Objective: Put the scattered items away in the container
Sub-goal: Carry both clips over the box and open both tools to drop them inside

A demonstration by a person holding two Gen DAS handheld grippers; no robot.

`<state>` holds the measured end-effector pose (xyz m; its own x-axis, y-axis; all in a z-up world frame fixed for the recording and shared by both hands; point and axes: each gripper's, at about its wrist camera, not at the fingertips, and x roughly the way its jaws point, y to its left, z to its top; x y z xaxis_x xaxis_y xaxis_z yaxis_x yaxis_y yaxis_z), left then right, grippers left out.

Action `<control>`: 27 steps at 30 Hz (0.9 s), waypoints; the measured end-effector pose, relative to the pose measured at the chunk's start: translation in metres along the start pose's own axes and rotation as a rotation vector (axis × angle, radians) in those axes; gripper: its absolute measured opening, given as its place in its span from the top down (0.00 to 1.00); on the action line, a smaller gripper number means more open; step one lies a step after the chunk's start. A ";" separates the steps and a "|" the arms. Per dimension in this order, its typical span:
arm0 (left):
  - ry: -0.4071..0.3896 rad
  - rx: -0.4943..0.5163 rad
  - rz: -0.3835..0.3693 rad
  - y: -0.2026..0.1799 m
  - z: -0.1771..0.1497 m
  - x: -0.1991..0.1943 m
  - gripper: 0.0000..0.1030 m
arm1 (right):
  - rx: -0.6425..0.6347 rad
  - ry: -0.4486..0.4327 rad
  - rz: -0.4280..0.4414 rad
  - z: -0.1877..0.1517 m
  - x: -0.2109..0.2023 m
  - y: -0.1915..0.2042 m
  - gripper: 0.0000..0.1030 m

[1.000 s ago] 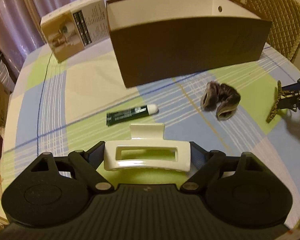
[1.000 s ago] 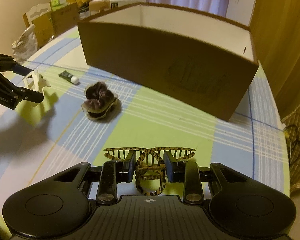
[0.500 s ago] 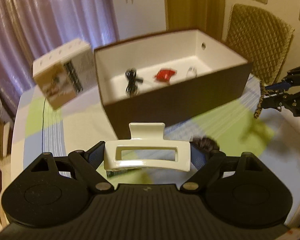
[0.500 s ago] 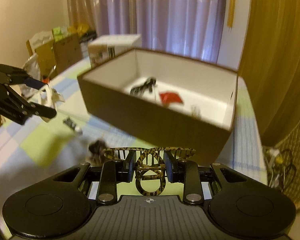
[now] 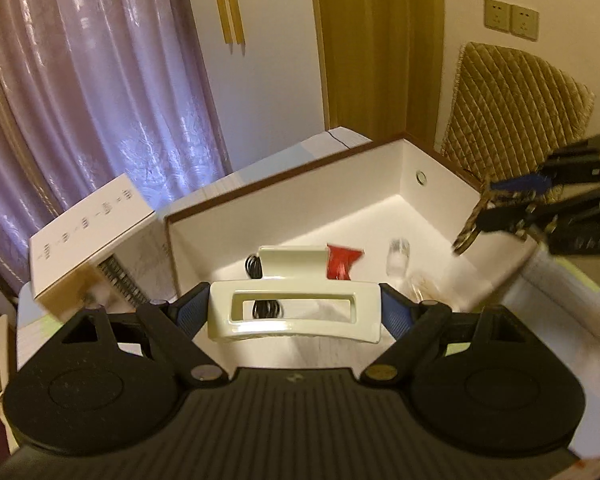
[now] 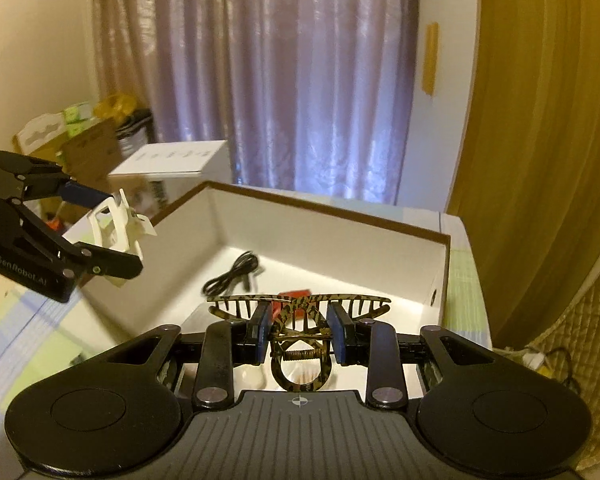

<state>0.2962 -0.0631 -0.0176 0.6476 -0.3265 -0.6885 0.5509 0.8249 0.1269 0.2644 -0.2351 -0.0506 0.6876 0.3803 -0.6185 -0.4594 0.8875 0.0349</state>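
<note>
White hair claw (image 5: 294, 312) — clamped across its width between the left gripper (image 5: 294, 314) jaws. Tortoiseshell hair claw (image 6: 299, 322) — pinched at its hinge by the right gripper (image 6: 299, 338). Both, a second ago low over the checked cloth, now hang raised above the open container (image 6: 332, 240) — release looks due next. Both grippers tilt forward and down toward the interior, where a black cable (image 6: 230, 276) and red packet (image 5: 342, 262) lie.
</note>
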 end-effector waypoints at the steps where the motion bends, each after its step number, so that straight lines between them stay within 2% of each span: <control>1: 0.007 0.003 0.000 0.001 0.007 0.010 0.18 | 0.015 0.009 -0.007 0.004 0.010 -0.004 0.73; 6: 0.053 0.020 0.018 0.008 0.026 0.060 0.18 | 0.080 0.058 -0.016 0.019 0.054 -0.024 0.73; 15: 0.135 0.062 0.015 0.018 0.029 0.136 0.18 | 0.090 0.149 -0.041 0.030 0.103 -0.050 0.73; 21: 0.177 0.076 0.012 0.017 0.026 0.164 0.18 | 0.056 0.189 -0.062 0.025 0.121 -0.050 0.73; 27: 0.182 0.067 0.015 0.020 0.024 0.172 0.17 | 0.057 0.202 -0.071 0.024 0.129 -0.052 0.73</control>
<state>0.4314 -0.1135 -0.1165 0.5532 -0.2209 -0.8032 0.5801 0.7942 0.1811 0.3907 -0.2256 -0.1135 0.5879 0.2617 -0.7654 -0.3774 0.9257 0.0266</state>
